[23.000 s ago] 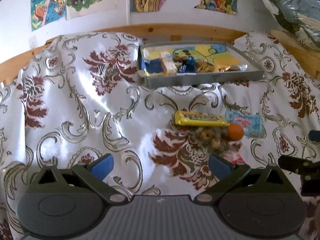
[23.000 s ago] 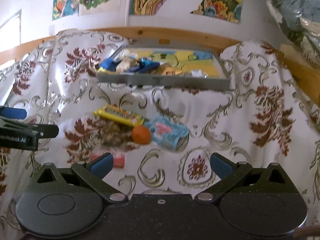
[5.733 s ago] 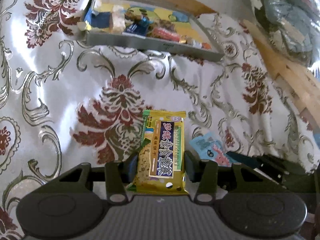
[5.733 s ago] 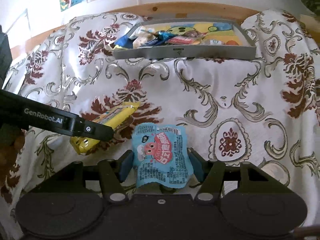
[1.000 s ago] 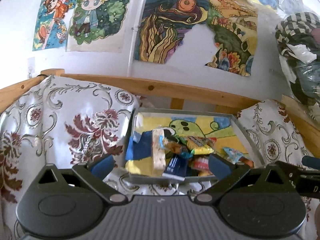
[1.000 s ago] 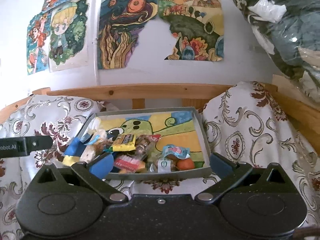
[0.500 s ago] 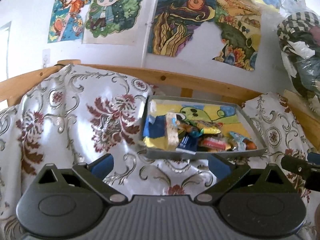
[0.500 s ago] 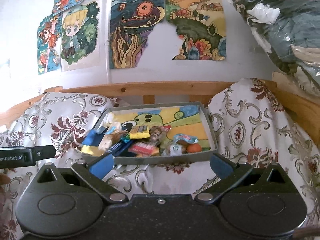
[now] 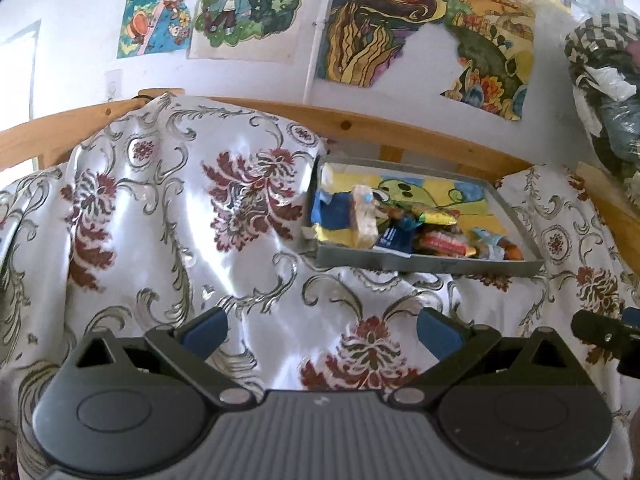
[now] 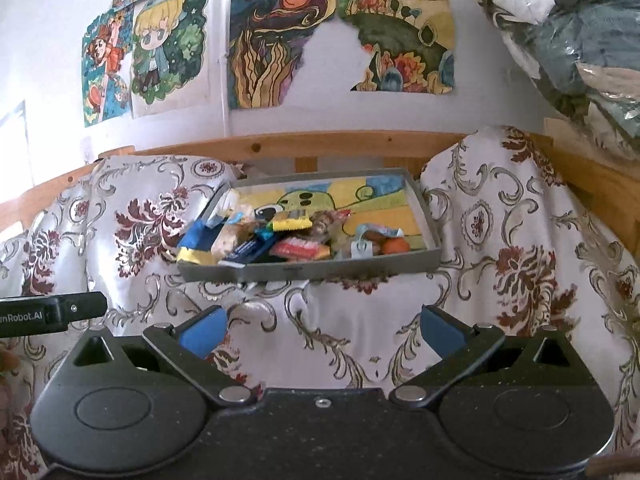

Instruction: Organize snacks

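Two tools nearest of all, both held low over the patterned cloth [image 10: 360, 344] near its front edge: left tool [image 9: 320, 330] with blue-padded fingers [image 9: 202, 330] spread wide and nothing between them, right tool [image 10: 322, 330] likewise spread wide and empty, fingers [image 10: 442, 330] well apart over bare cloth. Off to the side of each view, part of the other tool: a dark arm at the right edge of the left wrist view, a lettered dark arm at the left edge of the right wrist view. Farther back, toward the rear edge of the cloth-covered surface and well apart from both tools, a grey tray [image 10: 308, 270] resting on the cloth, its floor printed with a yellow, green and blue cartoon. Inside the tray, heaped toward its front wall, the snacks [image 10: 280, 240]: a blue and yellow packet [image 10: 196, 244] at the front left corner, a pale bar just beside it, a dark blue wrapper [image 10: 248, 250], a yellow bar [image 10: 292, 222] lying behind, a red packet [image 10: 304, 248] near the middle, a light blue packet [image 10: 376, 232] and a small orange fruit [image 10: 394, 246] toward the front right corner. Rear half of the tray floor bare. Behind the tray, a wooden rail [image 10: 340, 142] along the back, then a white wall with colourful drawings [image 10: 280, 36]. At the far right, a pile of bagged fabric [image 10: 580, 40].
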A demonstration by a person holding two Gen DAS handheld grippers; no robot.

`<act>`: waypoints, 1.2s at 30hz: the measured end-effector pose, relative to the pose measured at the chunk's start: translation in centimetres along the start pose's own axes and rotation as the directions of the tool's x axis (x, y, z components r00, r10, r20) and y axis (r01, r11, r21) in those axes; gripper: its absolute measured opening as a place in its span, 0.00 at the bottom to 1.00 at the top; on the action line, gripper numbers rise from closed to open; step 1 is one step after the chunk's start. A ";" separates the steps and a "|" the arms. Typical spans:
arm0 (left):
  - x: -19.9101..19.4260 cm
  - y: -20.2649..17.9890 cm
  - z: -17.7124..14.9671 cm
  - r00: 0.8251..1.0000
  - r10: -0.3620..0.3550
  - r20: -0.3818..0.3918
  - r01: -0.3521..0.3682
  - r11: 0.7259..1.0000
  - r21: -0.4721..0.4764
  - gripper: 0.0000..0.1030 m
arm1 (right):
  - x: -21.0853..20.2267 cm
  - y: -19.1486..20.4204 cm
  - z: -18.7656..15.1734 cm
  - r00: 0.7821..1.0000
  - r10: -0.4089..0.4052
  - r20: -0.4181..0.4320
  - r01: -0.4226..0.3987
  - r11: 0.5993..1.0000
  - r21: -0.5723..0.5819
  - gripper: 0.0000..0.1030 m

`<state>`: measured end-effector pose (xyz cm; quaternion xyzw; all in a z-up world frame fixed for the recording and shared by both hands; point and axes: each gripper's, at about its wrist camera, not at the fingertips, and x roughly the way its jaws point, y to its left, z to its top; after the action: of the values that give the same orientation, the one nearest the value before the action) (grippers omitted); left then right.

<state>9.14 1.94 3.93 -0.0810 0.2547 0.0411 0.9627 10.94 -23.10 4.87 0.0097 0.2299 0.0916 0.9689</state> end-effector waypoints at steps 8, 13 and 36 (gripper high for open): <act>-0.3 0.9 -1.9 1.000 0.011 -0.014 -0.011 1.000 0.017 0.99 | -1.2 0.6 -1.8 0.999 -0.038 0.010 0.038 0.999 -0.010 0.99; -0.7 1.1 -2.8 1.000 0.008 -0.008 -0.007 0.999 0.043 0.99 | -1.5 0.8 -2.9 0.999 -0.045 -0.011 0.045 0.999 0.007 0.99; -0.6 0.9 -3.8 1.000 0.013 -0.026 -0.010 0.995 0.097 0.99 | -0.8 1.4 -4.7 0.995 -0.073 -0.068 0.074 0.997 0.007 0.99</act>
<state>6.69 2.16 0.81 -0.0333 0.2696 0.0333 0.9618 7.87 -21.98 1.12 0.0026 0.2630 0.0549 0.9632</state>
